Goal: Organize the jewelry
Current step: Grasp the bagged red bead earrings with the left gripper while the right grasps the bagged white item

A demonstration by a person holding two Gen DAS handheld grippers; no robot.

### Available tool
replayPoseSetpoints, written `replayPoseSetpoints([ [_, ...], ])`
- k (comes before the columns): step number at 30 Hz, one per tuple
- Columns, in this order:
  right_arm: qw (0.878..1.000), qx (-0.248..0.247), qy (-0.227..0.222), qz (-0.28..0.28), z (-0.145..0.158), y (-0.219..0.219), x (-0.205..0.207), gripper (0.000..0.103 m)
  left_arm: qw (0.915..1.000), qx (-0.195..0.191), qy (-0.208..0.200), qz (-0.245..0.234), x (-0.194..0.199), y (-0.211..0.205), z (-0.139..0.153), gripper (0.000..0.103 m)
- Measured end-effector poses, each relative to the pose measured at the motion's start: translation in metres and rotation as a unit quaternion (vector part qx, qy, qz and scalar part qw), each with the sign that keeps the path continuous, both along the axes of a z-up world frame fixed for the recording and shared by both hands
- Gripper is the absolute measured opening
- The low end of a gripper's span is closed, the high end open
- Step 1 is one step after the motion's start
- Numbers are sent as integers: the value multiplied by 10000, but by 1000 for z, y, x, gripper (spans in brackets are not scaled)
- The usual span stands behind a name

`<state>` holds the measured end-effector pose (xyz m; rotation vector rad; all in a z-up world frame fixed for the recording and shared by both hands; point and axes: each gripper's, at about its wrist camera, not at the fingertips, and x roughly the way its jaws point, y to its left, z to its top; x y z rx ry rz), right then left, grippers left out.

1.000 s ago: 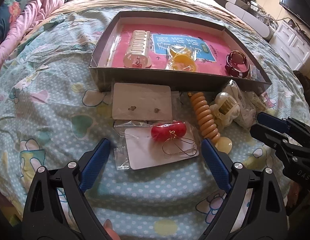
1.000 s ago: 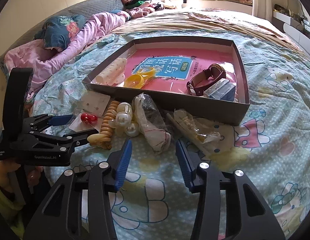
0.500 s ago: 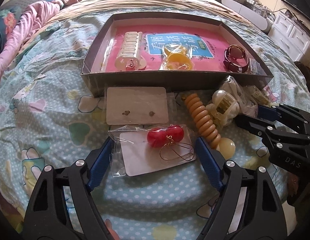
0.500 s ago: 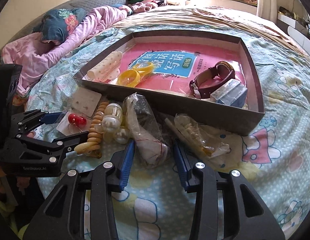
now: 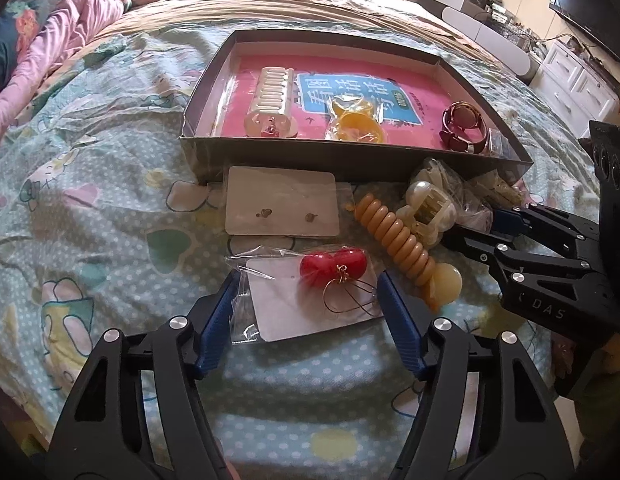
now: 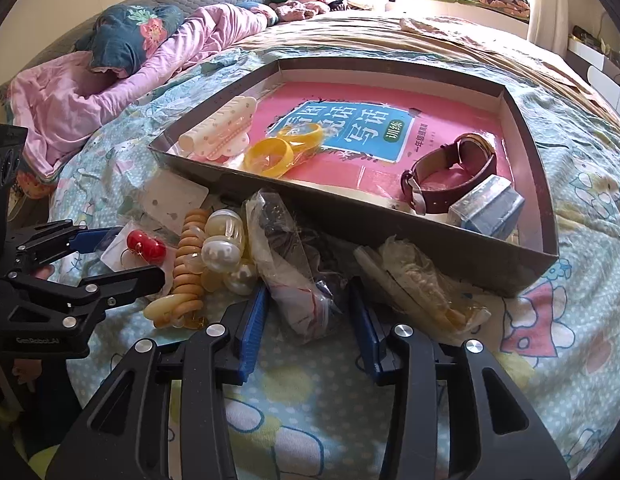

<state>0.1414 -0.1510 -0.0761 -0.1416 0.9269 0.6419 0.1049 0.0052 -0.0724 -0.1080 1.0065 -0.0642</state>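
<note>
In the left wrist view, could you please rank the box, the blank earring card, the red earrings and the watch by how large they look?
1. box, clearly the largest.
2. blank earring card.
3 and 4. red earrings and watch look about alike; the earrings are nearer the camera, so I won't rank them.

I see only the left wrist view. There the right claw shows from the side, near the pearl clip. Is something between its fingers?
Observer: Yes. In the right wrist view, a clear bag with patterned cloth lies between the fingers of the right claw. The pads do not seem to press on it.
Operator: What lies on the far side of that claw?
Observer: Another clear bag with a cream item, in front of the tray wall.
Operator: What is the small clear thing beside the watch?
Observer: A clear box with a blue inside, right next to the watch.
</note>
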Motion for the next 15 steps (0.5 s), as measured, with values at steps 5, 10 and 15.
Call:
replayPoseSetpoints([
  [5,9999,16,-69,75,1,2,-2,35,9999,-136,-72,55,-6,5,6,51],
  [10,9998,181,-106,73,6,-1,-11,32,9998,-171,-100,70,-10,8,9,49],
  [15,9993,329,-157,-47,16,-9,-20,31,9996,-209,-187,72,-15,10,15,48],
])
